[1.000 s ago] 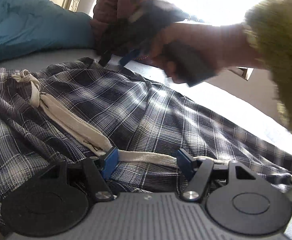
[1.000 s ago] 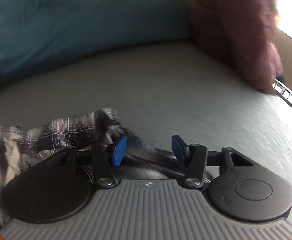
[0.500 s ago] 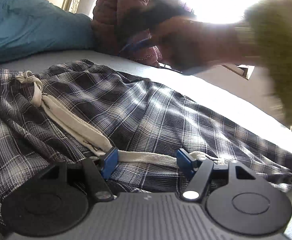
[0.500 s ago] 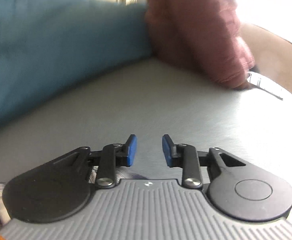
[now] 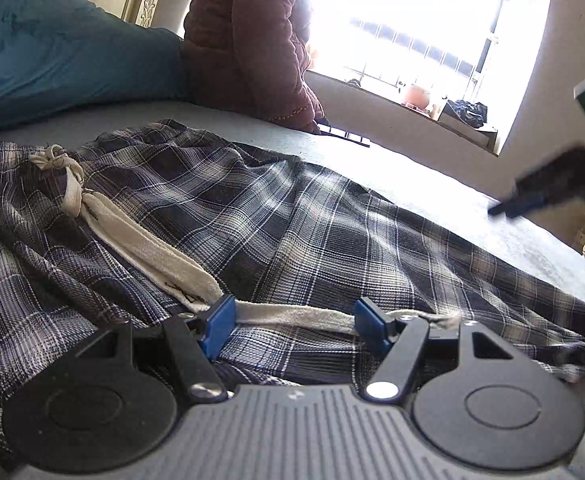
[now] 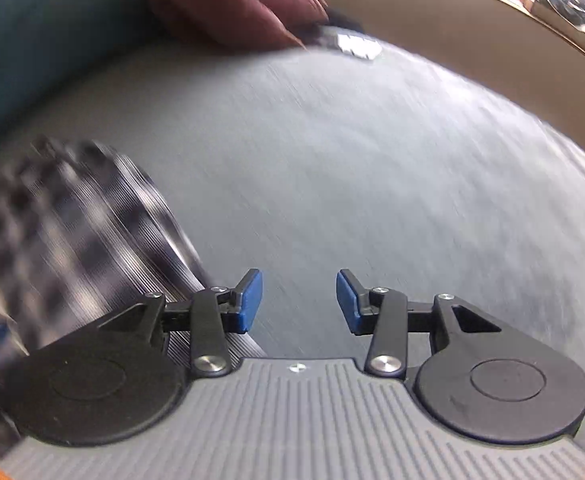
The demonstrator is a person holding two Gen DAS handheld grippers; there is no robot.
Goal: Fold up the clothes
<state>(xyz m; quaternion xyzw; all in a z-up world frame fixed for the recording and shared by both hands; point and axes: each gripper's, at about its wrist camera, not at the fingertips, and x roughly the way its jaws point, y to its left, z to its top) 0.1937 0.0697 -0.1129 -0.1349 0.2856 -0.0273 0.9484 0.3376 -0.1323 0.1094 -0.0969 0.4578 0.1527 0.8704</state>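
Note:
Dark plaid shorts (image 5: 276,224) with a white drawstring (image 5: 144,248) lie spread on a grey bed sheet (image 5: 472,200). My left gripper (image 5: 294,322) is open, low over the near edge of the shorts, with the drawstring running between its blue fingertips. My right gripper (image 6: 298,300) is open and empty above bare sheet; the blurred plaid cloth (image 6: 76,232) lies to its left. The right gripper also shows in the left wrist view (image 5: 548,188) at the far right, raised above the sheet.
A teal duvet (image 5: 52,56) and a maroon padded jacket (image 5: 248,40) lie at the back of the bed. A small striped object (image 5: 344,134) lies on the sheet beside the jacket. A bright window with a cluttered sill (image 5: 432,100) is behind.
My right gripper let go of the far corner of the shorts, lifted and swung away to the right, opening wider. My left gripper has stayed in place.

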